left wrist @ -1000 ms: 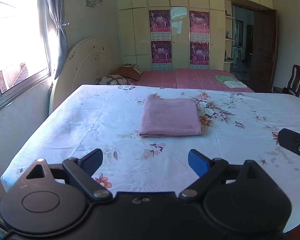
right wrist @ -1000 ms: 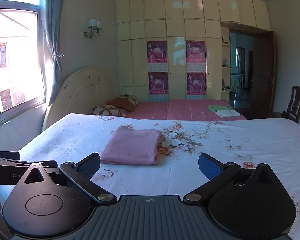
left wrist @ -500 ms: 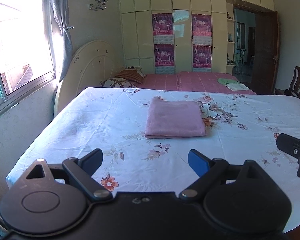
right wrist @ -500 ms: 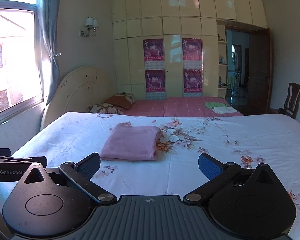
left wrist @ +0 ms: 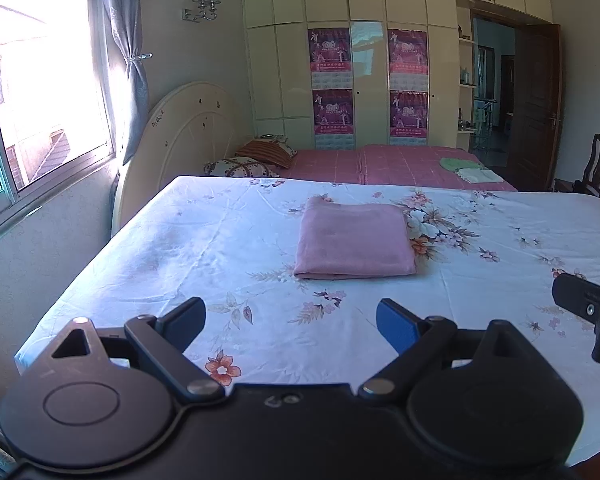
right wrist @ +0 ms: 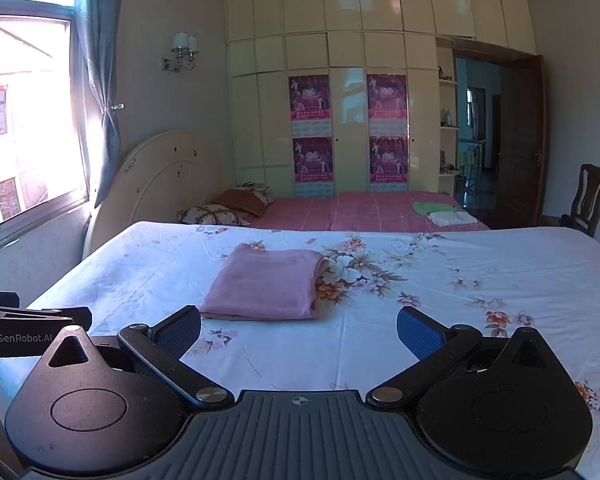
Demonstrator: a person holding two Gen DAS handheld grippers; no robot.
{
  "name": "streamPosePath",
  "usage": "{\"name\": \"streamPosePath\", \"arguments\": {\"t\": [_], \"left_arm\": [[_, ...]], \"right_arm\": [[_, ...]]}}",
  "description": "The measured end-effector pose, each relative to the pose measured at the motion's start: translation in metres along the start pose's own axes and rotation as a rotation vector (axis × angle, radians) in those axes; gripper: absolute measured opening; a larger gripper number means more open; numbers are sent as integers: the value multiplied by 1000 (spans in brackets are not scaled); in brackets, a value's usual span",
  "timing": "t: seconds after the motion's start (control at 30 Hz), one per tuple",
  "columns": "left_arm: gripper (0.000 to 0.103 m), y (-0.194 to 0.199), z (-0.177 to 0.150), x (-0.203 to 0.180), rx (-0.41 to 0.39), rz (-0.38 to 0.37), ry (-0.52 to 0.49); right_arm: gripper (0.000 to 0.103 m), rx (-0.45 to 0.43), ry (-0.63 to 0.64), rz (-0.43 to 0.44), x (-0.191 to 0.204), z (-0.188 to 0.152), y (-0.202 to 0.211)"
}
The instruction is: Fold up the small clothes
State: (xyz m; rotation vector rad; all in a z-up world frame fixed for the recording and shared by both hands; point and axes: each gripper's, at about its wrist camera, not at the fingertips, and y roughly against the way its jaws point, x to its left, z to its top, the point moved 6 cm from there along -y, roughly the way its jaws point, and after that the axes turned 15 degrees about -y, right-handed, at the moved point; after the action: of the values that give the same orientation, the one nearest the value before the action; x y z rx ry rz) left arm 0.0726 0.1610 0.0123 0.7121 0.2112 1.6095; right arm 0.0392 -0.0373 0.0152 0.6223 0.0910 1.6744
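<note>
Hovering low in the frame, the left gripper (left wrist: 291, 320) has its fingers (left wrist: 188, 316) spread wide with nothing between them, only the floral sheet (left wrist: 220, 248) of the bed showing in the gap. The right gripper (right wrist: 299, 330) stands the same way in its own view, its blue-padded fingers (right wrist: 418, 334) wide apart and empty. Just beyond both, at the centre of each frame, the pink cloth (left wrist: 354, 238) lies folded into a neat rectangle on the sheet, apart from either gripper. At the right edge of the left view a black part of the other gripper juts in. Further back a pink bed (right wrist: 364, 208) carries a green and a white folded piece at its right end and pillows (right wrist: 228, 208) at its left. A window (left wrist: 40, 80) fills the upper left, a wardrobe (right wrist: 340, 80) the far wall.
</note>
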Motion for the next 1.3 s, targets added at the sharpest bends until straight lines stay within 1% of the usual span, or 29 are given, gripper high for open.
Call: {"name": "streamPosePath", "arguments": {"t": [1.3], "left_arm": [[92, -5, 5, 6, -4, 13, -1]], "right_arm": [[103, 9, 10, 16, -7, 1, -5]]}}
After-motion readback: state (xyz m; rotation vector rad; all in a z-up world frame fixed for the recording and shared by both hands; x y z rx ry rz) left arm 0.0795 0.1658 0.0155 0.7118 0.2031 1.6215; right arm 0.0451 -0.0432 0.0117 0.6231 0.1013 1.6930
